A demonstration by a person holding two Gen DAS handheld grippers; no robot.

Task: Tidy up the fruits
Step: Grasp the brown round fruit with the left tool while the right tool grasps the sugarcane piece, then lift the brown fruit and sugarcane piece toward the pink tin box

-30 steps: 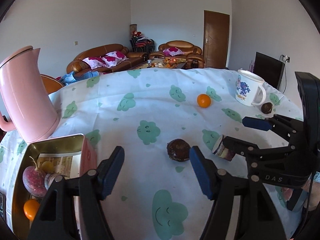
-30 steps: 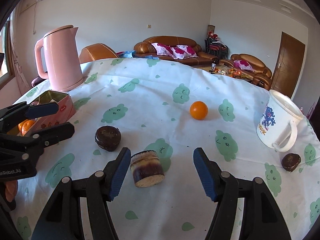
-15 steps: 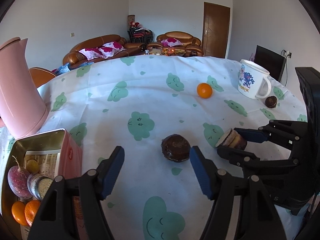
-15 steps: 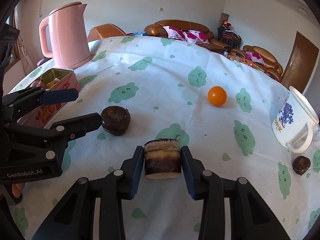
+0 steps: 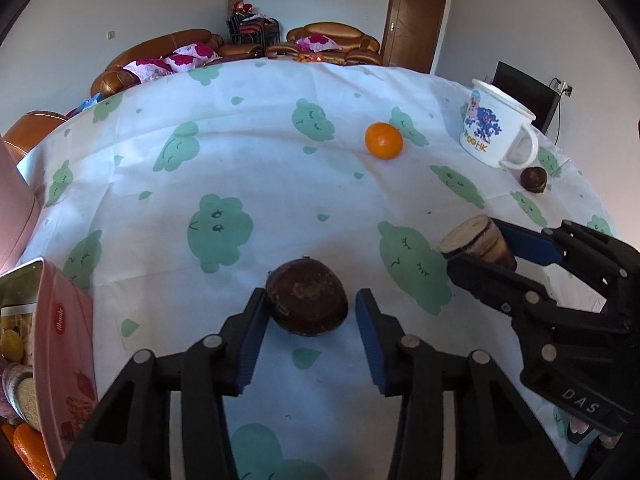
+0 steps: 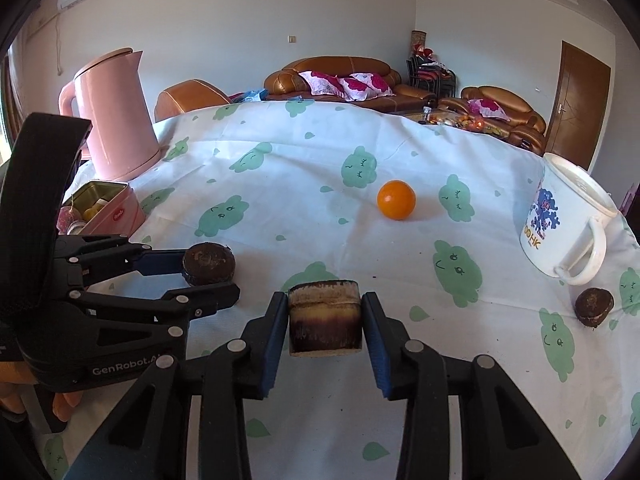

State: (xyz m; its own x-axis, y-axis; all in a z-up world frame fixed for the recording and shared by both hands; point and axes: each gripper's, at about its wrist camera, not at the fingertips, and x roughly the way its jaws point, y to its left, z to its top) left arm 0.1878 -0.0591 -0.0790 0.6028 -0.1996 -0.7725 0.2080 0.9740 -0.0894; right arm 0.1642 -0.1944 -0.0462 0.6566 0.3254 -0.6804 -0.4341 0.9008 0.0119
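Note:
My left gripper is closing around a dark brown round fruit on the tablecloth; its left pad touches the fruit and a small gap shows at the right pad. It also shows in the right wrist view. My right gripper is shut on a brown sugarcane chunk, also seen in the left wrist view. An orange lies further back, and a second dark fruit sits by the mug. The pink tin with fruit inside stands at the left.
A white enamel mug stands at the right. A pink kettle stands at the back left behind the tin. The table has a white cloth with green clouds. Sofas lie beyond.
My left gripper moved forward and narrowed around the dark round fruit. My right gripper shut on the sugarcane chunk and has lifted it slightly.

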